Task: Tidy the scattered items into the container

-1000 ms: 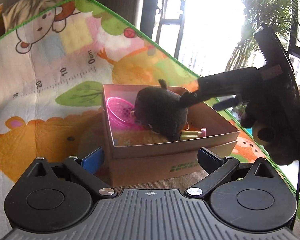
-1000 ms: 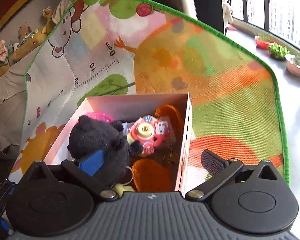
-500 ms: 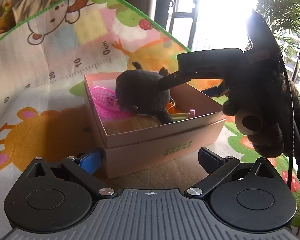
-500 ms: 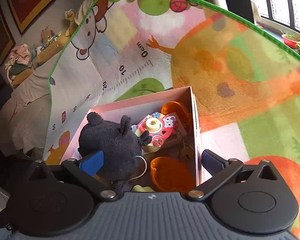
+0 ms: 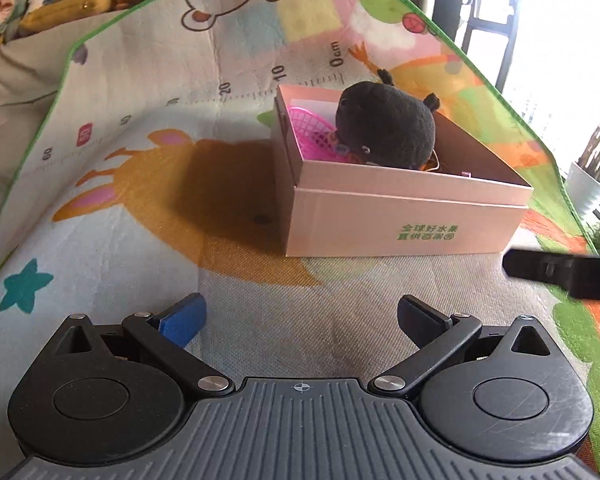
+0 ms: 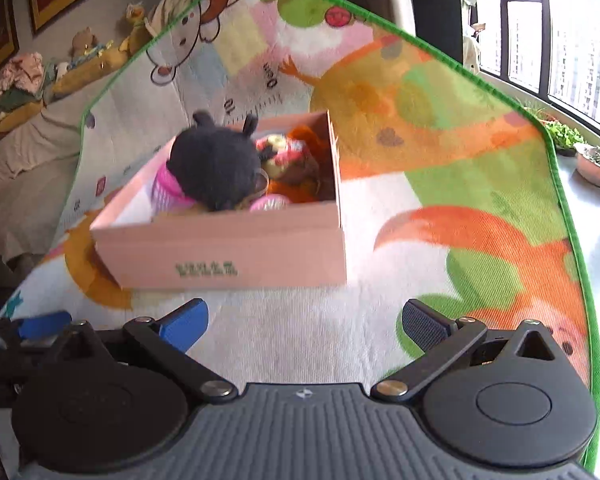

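Right tongs [image 6: 304, 320] withdrawn from box [image 6: 236, 252] | plush [image 6: 216, 172] inside | both tongs [image 5: 300, 316] agape, empty

Green print on the cardboard box [image 6: 220, 248] blurred in right wrist view; toys behind the black plush [image 6: 216, 168] half hidden; right gripper cut by left view's edge

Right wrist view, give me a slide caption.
Open right gripper hangs over the play mat, facing a cardboard box holding a black plush toy.
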Demonstrator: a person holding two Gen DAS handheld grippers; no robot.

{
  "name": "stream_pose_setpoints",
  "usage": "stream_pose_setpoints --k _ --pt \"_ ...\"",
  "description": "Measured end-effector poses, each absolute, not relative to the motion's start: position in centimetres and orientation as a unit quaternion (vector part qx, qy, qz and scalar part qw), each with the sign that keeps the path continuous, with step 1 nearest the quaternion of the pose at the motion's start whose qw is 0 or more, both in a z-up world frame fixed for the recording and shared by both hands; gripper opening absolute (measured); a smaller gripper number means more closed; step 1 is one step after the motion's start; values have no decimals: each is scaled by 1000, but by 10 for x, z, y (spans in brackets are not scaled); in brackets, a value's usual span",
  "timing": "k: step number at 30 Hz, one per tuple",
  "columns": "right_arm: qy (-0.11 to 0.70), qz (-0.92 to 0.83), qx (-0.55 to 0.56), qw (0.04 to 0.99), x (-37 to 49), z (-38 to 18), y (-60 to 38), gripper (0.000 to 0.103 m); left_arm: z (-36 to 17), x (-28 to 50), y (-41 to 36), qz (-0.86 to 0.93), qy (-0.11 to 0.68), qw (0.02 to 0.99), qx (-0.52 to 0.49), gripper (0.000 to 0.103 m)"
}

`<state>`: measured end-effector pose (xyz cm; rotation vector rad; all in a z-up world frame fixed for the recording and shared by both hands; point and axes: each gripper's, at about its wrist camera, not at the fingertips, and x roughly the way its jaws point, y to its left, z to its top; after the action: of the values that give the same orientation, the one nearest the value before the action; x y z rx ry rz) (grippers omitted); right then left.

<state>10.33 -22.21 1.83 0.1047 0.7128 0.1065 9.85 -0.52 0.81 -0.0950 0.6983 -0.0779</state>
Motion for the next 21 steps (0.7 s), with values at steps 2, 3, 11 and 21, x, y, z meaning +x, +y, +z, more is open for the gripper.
stream_pose_setpoints --k 2,3,11,21 --pt "351 42 20 935 99 10 -215 103 7 93 -9 -26 337 940 -39 103" --pt "344 34 -2 938 98 7 -210 103 5 93 -11 -20 336 941 -31 103" --pt "365 28 -2 931 100 -5 -215 103 2 95 -23 -8 341 940 9 103" --pt "342 20 0 940 87 -9 -214 103 1 95 -20 -11 341 940 3 103"
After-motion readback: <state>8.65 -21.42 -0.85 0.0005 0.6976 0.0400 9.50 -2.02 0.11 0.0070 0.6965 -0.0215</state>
